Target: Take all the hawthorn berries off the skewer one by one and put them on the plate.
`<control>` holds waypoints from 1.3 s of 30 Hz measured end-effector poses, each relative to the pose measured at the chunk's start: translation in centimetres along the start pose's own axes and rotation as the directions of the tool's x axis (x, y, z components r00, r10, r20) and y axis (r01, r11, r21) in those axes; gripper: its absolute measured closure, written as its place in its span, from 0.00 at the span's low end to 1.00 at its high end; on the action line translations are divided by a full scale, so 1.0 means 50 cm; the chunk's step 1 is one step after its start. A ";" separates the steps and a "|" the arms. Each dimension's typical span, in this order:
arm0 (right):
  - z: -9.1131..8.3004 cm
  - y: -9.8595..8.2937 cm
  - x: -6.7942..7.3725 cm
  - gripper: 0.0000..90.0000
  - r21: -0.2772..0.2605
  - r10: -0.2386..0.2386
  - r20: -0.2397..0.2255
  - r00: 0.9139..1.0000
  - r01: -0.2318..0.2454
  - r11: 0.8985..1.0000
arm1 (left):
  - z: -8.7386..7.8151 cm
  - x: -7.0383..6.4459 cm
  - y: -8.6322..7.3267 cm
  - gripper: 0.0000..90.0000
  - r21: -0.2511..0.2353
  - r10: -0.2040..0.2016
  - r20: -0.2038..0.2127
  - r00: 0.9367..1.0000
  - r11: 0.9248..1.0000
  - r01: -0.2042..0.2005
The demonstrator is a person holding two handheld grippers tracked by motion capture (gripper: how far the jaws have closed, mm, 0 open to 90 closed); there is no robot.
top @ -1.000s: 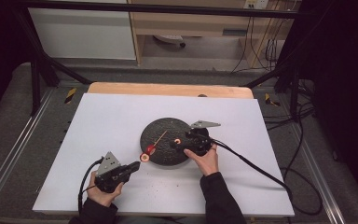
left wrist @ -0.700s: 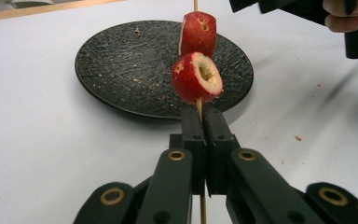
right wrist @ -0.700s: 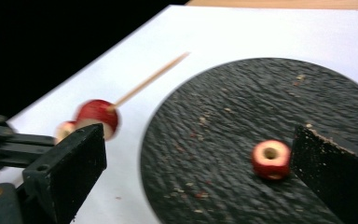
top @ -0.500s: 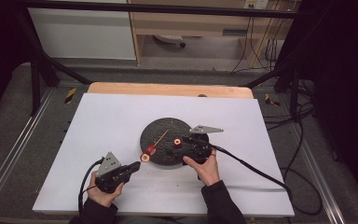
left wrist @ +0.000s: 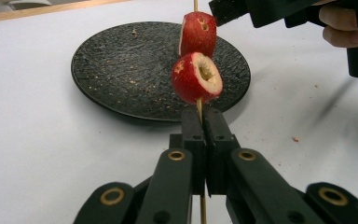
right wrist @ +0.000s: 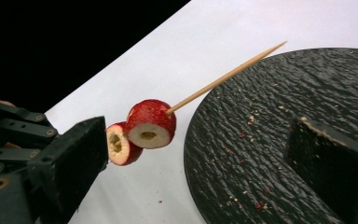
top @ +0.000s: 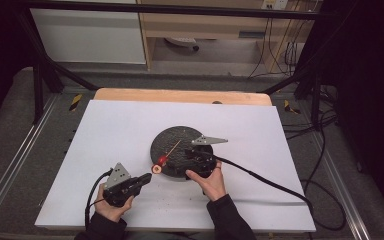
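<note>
Table: white top (top: 115, 135) on a pale wooden board (top: 180, 95) that shows along the far edge
Floor: grey carpet (top: 10, 120) on both sides, with metal rails (top: 10, 170) running along the table
Frame: black bars (top: 45, 75) — one crosses the top, others slant down
Far side: white cabinet (top: 87, 35) beside a light wooden shelf unit (top: 205, 25)
Right side: dark — black cables (top: 325, 125) trail over the floor

The left tongs (top: 147, 177) are held low in the left hand (top: 111, 206), jaws pressed together and pointed forward and to the right. The right tongs (top: 194, 156) are gripped from behind by the right hand (top: 209, 181), jaws spread wide apart.
</note>
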State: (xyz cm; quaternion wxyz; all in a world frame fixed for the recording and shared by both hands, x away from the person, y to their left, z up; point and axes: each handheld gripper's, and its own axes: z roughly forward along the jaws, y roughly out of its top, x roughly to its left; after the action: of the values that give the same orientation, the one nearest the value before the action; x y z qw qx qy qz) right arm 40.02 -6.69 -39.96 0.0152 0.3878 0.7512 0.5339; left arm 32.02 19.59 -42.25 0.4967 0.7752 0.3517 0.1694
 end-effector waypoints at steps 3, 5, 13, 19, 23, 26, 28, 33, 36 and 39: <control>0.005 0.000 0.003 0.11 -0.006 0.005 -0.009 1.000 -0.005 1.000 | 0.001 -0.001 0.000 0.98 0.002 -0.001 0.001 1.000 1.000 0.001; 0.009 0.000 0.004 0.14 -0.003 0.009 -0.020 1.000 -0.009 1.000 | 0.002 -0.002 0.000 0.98 0.000 0.001 0.000 1.000 1.000 -0.001; 0.018 -0.004 0.008 0.25 -0.011 0.023 -0.047 0.999 -0.024 1.000 | 0.001 -0.005 0.002 0.98 -0.003 0.004 0.002 1.000 1.000 -0.004; 0.027 -0.010 0.006 0.35 0.000 0.045 -0.082 0.996 -0.046 0.999 | 0.005 -0.008 0.002 0.98 0.001 0.009 0.007 1.000 1.000 -0.009; 0.031 -0.012 0.005 0.46 0.008 0.051 -0.098 0.994 -0.050 0.999 | 0.005 -0.010 0.002 0.98 0.000 0.012 0.010 1.000 1.000 -0.012; 0.030 -0.011 0.005 0.53 0.010 0.061 -0.114 0.992 -0.061 0.998 | 0.005 -0.011 0.002 0.98 -0.001 0.014 0.011 1.000 1.000 -0.013; 0.030 -0.011 0.004 0.58 0.015 0.067 -0.123 0.990 -0.065 0.998 | 0.005 -0.011 0.002 0.98 0.000 0.015 0.012 1.000 1.000 -0.015; 0.031 -0.011 0.004 0.66 0.024 0.072 -0.145 0.987 -0.069 0.997 | 0.006 -0.011 0.001 0.98 0.002 0.016 0.013 1.000 1.000 -0.016; 0.029 -0.010 0.003 0.67 0.026 0.067 -0.147 0.987 -0.064 0.998 | 0.006 -0.012 0.002 0.98 -0.001 0.016 0.015 1.000 1.000 -0.016; 0.027 -0.007 0.003 0.67 0.020 0.067 -0.142 0.988 -0.064 0.998 | 0.005 -0.012 0.002 0.98 -0.004 0.015 0.014 1.000 1.000 -0.015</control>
State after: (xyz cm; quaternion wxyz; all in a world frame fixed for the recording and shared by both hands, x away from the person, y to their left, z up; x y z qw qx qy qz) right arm 40.33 -5.58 -40.77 -0.0592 0.3731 0.7415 0.5545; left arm 31.78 18.97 -42.21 0.4994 0.7780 0.3420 0.1684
